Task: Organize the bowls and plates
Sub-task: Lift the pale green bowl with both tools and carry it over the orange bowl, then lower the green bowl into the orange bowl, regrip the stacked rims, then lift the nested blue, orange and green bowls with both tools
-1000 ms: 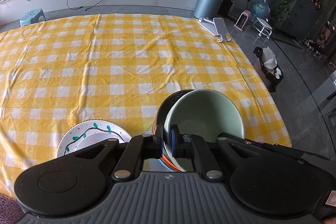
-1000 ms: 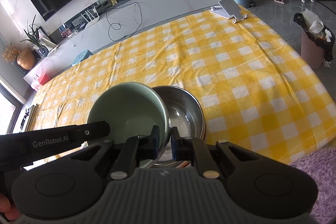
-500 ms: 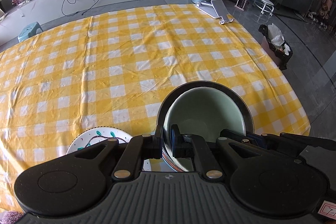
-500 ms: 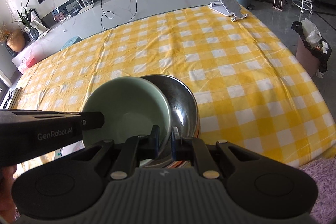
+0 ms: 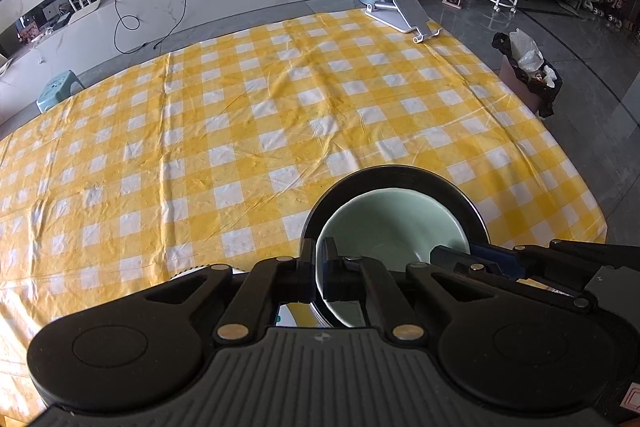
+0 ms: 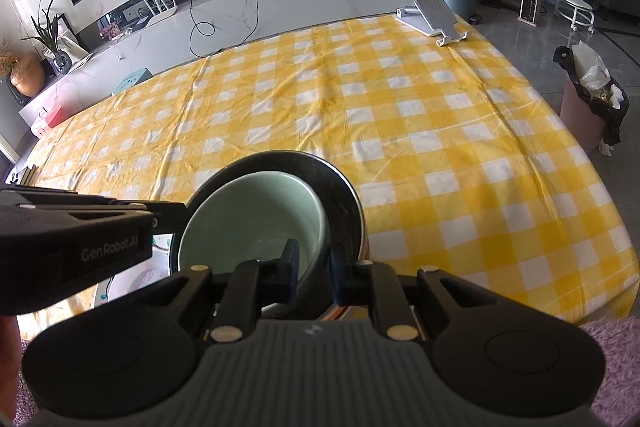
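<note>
Green bowl (image 5: 390, 223) now nested in steel bowl (image 6: 340, 187).
Left hand-held gripper (image 5: 319, 267) clamps its rim; right hand-held gripper (image 6: 314, 265) parted.

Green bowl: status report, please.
Left gripper shut on green bowl rim. Right gripper jaws open, straddling that rim. Green bowl inside steel bowl. No obstruction seen.

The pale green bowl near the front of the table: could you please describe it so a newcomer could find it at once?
Start from the yellow-and-white checked tablecloth and look to its near edge, where a dark metal bowl sits. The pale green ceramic bowl nests inside it, gripped at its rim by the left gripper, with the right gripper around its rim too. It is the only matte green piece, smaller than the shiny bowl around it.
</note>
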A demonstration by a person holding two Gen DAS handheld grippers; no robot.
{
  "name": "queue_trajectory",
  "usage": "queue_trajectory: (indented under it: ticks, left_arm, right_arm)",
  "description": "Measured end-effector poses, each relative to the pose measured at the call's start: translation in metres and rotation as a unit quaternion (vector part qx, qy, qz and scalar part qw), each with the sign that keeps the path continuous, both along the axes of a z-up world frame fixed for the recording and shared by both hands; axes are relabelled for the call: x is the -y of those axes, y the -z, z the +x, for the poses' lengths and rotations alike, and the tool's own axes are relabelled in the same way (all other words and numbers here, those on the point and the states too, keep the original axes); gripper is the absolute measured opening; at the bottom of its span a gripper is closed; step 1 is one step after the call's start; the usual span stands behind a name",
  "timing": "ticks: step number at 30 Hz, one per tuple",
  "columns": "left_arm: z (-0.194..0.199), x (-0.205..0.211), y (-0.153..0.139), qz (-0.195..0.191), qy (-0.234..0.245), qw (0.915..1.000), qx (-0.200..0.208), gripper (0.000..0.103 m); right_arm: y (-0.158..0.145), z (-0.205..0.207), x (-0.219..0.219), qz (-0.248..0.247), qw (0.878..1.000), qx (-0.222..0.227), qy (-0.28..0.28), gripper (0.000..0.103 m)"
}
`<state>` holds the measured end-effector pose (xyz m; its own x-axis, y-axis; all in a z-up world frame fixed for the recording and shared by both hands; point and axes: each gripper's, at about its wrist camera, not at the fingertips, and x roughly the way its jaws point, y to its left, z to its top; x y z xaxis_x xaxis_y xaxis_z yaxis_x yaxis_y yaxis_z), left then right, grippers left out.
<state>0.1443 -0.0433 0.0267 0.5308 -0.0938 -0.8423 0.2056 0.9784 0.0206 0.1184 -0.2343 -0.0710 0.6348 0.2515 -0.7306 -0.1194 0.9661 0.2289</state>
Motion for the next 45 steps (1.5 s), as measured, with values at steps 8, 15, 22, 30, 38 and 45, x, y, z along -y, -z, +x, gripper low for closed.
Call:
queue_trajectory:
  ticks: [8, 15, 22, 30, 38, 45]
  left_arm:
    - [0.001, -0.006, 0.002, -0.023, -0.001, 0.9997, -0.004, 0.003]
    - [-0.009, -0.022, -0.005, -0.073, -0.024, 0.9966, 0.028, 0.012]
    - [-0.017, -0.047, 0.002, -0.143, -0.079, 0.9855, 0.043, 0.033]
    - [-0.023, -0.072, 0.019, -0.228, -0.131, 0.9641, 0.035, 0.033]
    - [-0.022, -0.066, 0.038, -0.273, -0.134, 0.9527, 0.005, 0.057]
    - [-0.021, -0.067, 0.051, -0.29, -0.159, 0.9438, -0.003, 0.064]
  right_arm:
    - [-0.001, -0.002, 0.003, 0.006, 1.0, 0.003, 0.001, 0.011]
    - [-0.006, -0.007, 0.008, 0.003, 1.0, 0.018, 0.009, 0.007]
    - [-0.01, -0.01, 0.027, 0.038, 0.998, 0.035, 0.035, 0.011]
    - [0.005, -0.007, 0.056, 0.11, 0.991, 0.01, 0.075, 0.035]
    - [0.02, -0.001, 0.055, 0.142, 0.987, -0.016, 0.077, 0.056]
    - [0.031, 0.001, 0.063, 0.192, 0.979, -0.01, 0.063, 0.065]
